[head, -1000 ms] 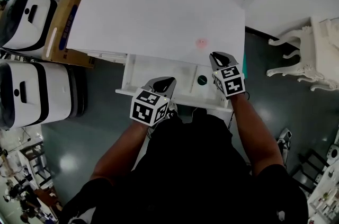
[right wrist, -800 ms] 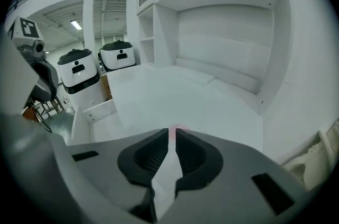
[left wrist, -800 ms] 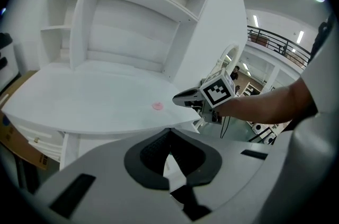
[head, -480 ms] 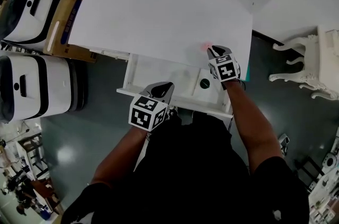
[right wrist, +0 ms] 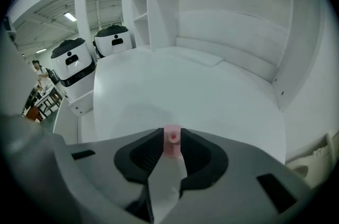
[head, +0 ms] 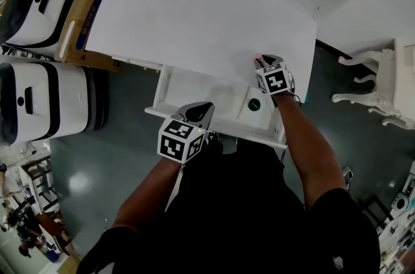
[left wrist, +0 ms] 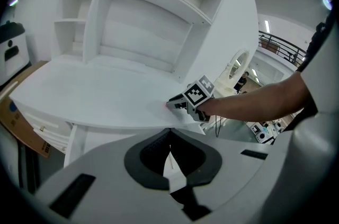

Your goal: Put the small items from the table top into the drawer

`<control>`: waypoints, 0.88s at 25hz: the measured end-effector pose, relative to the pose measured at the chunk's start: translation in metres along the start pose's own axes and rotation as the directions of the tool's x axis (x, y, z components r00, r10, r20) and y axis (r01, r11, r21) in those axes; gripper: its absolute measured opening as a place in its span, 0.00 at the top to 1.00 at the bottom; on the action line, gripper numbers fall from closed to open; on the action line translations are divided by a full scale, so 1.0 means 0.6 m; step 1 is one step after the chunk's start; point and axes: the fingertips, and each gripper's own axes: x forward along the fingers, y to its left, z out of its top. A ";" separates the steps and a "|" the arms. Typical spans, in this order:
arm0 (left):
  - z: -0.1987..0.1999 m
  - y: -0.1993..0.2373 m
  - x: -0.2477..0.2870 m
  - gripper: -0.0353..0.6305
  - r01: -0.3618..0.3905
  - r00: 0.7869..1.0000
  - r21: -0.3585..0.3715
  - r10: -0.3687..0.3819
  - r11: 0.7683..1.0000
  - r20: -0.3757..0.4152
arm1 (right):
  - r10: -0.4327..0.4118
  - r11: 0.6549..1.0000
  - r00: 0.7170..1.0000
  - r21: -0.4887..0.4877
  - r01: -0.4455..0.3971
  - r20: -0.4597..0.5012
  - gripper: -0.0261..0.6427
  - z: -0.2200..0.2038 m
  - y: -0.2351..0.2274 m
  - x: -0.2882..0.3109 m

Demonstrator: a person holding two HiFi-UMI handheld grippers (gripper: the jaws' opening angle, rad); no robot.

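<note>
I had the right gripper [head: 262,62] down at the near right part of the white table top [head: 194,13], just behind the open drawer [head: 194,88]. In the right gripper view its two jaws were clenched on a small pink piece [right wrist: 171,138] with a red dot on its face. The piece sat right at the jaw tips, a dark pad against each side. I could not tell whether it rested on the table top or was lifted off it.

The left gripper [head: 202,109] hung over the drawer's front edge, toward its left half. Its jaws were pressed together with nothing between them. In the left gripper view the right gripper's marker cube showed across the table edge, with the person's forearm behind it.

Inside the drawer, at its right end, lay a small dark green round thing [head: 254,104], just below and beside the right gripper.

Off to the left of the table stood two white machines with black bands [head: 35,104]. A cardboard box [head: 81,17] stood between the upper one and the table. A white chair [head: 382,81] stood well apart on the right, on the dark floor.
</note>
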 end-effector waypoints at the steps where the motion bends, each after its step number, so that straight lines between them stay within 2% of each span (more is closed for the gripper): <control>1: 0.000 0.002 0.000 0.94 -0.002 1.000 -0.002 0.002 1.000 -0.001 | 0.001 1.000 1.000 0.002 -0.001 -0.003 0.83 -0.001 0.000 0.002; 13: 0.009 0.001 0.004 0.94 0.017 1.000 0.008 -0.017 1.000 -0.002 | -0.003 1.000 1.000 0.026 0.003 0.010 0.86 -0.001 -0.003 -0.008; 22: 0.012 0.005 0.012 0.94 0.038 0.999 0.035 -0.038 0.999 -0.006 | 0.008 1.000 0.997 0.018 -0.009 0.074 0.86 0.002 0.017 -0.060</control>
